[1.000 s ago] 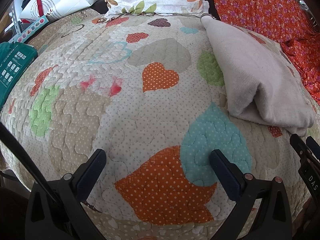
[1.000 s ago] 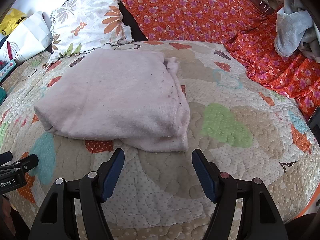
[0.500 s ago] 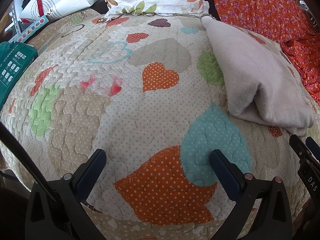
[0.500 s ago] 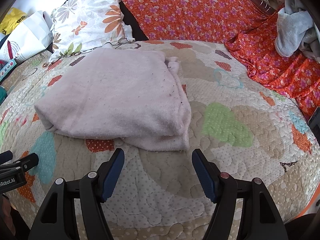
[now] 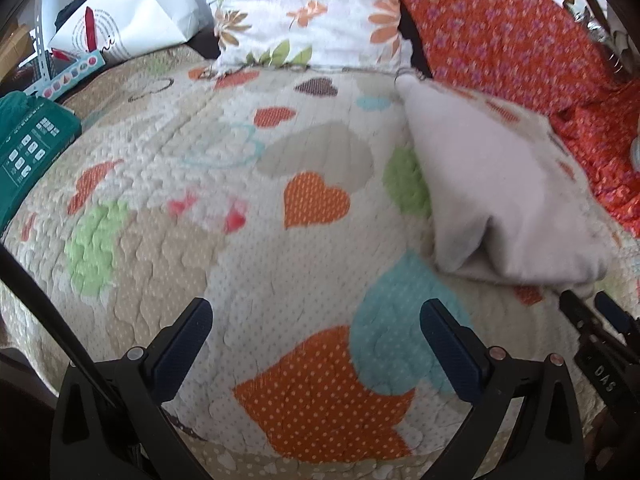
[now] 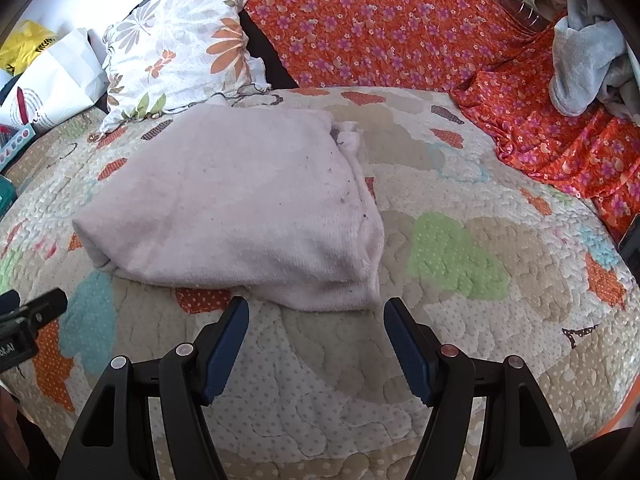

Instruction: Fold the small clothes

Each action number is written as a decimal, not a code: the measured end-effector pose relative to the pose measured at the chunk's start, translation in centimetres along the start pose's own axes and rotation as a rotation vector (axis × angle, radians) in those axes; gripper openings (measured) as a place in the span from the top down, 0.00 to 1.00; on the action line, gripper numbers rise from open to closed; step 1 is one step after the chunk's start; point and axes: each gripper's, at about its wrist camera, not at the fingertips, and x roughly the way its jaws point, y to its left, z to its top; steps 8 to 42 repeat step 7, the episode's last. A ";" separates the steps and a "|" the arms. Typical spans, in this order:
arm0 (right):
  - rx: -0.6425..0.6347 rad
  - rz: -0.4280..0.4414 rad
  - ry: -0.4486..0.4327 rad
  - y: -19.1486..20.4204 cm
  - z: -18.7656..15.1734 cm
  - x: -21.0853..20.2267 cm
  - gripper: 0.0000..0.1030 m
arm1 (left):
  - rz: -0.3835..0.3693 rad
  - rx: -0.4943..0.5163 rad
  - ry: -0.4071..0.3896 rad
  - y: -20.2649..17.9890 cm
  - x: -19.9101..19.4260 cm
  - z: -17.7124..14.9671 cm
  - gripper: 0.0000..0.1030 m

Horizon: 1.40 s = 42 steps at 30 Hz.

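A pale pink fleece garment (image 6: pixel 236 208) lies folded in a rough rectangle on the heart-patterned quilt (image 6: pixel 460 320). In the left wrist view it lies at the right (image 5: pixel 500 200). My right gripper (image 6: pixel 316 312) is open and empty, just short of the garment's near edge. My left gripper (image 5: pixel 316 316) is open and empty over bare quilt (image 5: pixel 180 200), to the left of the garment. The right gripper's tips show at the right edge of the left wrist view (image 5: pixel 596 316).
A floral pillow (image 6: pixel 180 52) and an orange flowered cloth (image 6: pixel 380 28) lie behind the garment. Grey clothes (image 6: pixel 584 60) are piled at the far right. A white bag (image 5: pixel 128 16) and a green box (image 5: pixel 28 152) sit at the left.
Both views have shifted slightly, and the left wrist view is now a little blurred and tipped up. The garment lies as before. Both grippers stay open.
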 end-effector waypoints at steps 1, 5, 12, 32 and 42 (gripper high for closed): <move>-0.001 0.003 -0.002 0.0 0.1 0.0 0.28 | -0.006 -0.002 -0.003 0.0 -0.1 0.2 0.00; 0.002 0.029 0.006 -0.1 0.2 0.0 0.27 | -0.015 -0.002 0.008 -0.5 0.0 1.0 0.00; 0.004 0.053 0.020 -0.1 0.3 0.1 0.27 | -0.010 0.004 -0.005 -1.0 -0.4 1.3 0.00; 0.004 0.053 0.020 -0.1 0.3 0.1 0.27 | -0.010 0.004 -0.005 -1.0 -0.4 1.3 0.00; 0.004 0.053 0.020 -0.1 0.3 0.1 0.27 | -0.010 0.004 -0.005 -1.0 -0.4 1.3 0.00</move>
